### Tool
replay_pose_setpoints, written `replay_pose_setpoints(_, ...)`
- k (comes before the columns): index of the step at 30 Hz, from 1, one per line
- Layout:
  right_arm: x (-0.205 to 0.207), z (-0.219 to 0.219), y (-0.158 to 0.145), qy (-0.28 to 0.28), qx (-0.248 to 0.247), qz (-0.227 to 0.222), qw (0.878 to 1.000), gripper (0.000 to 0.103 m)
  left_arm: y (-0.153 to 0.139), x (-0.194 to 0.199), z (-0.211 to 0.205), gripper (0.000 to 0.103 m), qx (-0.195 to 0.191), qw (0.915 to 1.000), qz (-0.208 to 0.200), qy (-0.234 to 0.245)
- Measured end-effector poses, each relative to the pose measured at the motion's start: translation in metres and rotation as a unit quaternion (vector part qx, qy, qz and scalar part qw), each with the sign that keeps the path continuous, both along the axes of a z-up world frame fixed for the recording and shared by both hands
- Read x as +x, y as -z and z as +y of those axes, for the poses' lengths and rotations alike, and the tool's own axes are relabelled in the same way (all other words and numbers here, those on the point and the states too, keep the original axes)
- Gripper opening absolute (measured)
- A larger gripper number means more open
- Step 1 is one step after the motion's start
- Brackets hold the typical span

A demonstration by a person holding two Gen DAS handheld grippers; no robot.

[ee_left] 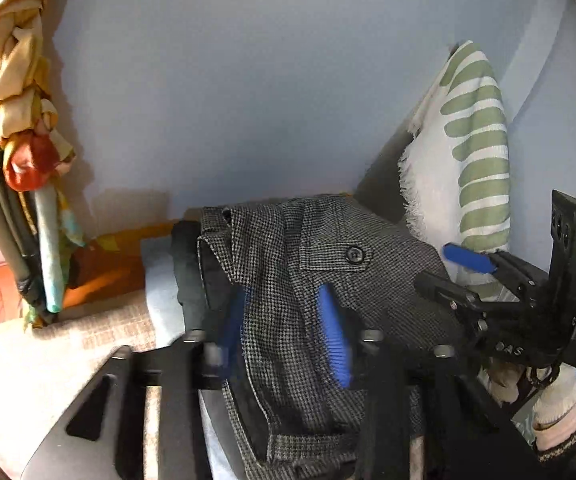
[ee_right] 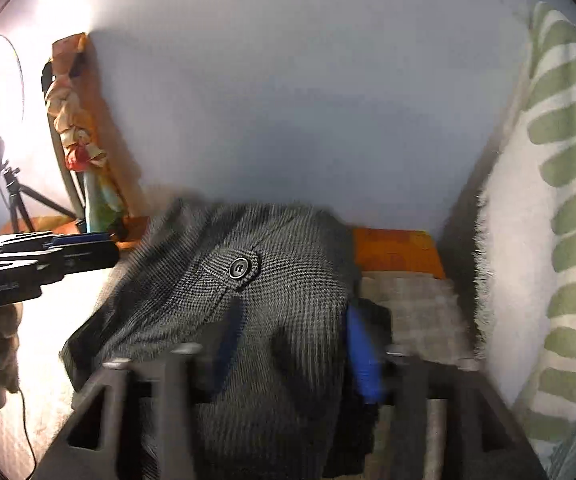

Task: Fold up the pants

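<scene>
Your left gripper (ee_left: pixel 288 332) has its jaws part open with a fold of the pants (ee_left: pixel 328 264) lying between the blue pads (ee_left: pixel 334 336); whether the pads are pressing the cloth you cannot tell from here. Your right gripper (ee_right: pixel 296 344) stands wider, jaws astride the bunched cloth and not clamped on it. The pants (ee_right: pixel 248 300) are heaped on the bed (ee_left: pixel 68 360) near the wall, button pocket (ee_right: pixel 240 268) up, with the striped pillow (ee_right: pixel 560 208) close on the right. The job looks early: the cloth is a mound, not a flat panel, so the step in hand is probably laying it out or letting go after a placement. Do it well by keeping both grippers low, so nothing drops and wrinkles. Clear the pads straight back rather than sideways, so they do not drag a fold with them. Before the next pinch, find an edge or waistband instead of the middle of the heap. Mind the pillow: a wide swing by the right gripper could snag its fringe (ee_right: pixel 484 240).
</scene>
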State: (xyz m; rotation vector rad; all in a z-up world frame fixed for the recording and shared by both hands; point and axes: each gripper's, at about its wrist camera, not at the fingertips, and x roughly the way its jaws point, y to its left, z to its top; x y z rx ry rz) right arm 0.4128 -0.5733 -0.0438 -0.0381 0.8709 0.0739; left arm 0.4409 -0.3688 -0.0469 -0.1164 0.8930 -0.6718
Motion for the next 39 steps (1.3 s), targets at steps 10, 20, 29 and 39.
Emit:
replay_pose_setpoints(10, -0.024, -0.006, -0.035, 0.026, 0.000, -0.036, 0.999, 0.086, -0.015, -0.026, 0.012, 0.058, 0.008, 0.9998, -0.015, 0.006)
replay_pose_setpoints(20, -0.063, 0.013, -0.069, 0.029, 0.005, -0.052, 0.998, 0.088, -0.047, -0.068, 0.034, 0.070, 0.029, 0.9975, -0.063, 0.010)
replay_pose_setpoints(29, -0.106, 0.031, -0.095, 0.037, 0.006, -0.076, 0.996, 0.096, -0.073, -0.109, 0.056, 0.073, 0.039, 0.9933, -0.107, 0.018)
replay_pose_setpoints(39, -0.164, 0.070, -0.120, 0.043, 0.001, -0.105, 0.994, 0.103, -0.088, -0.159, 0.095, 0.075, 0.011, 0.9925, -0.120, 0.020)
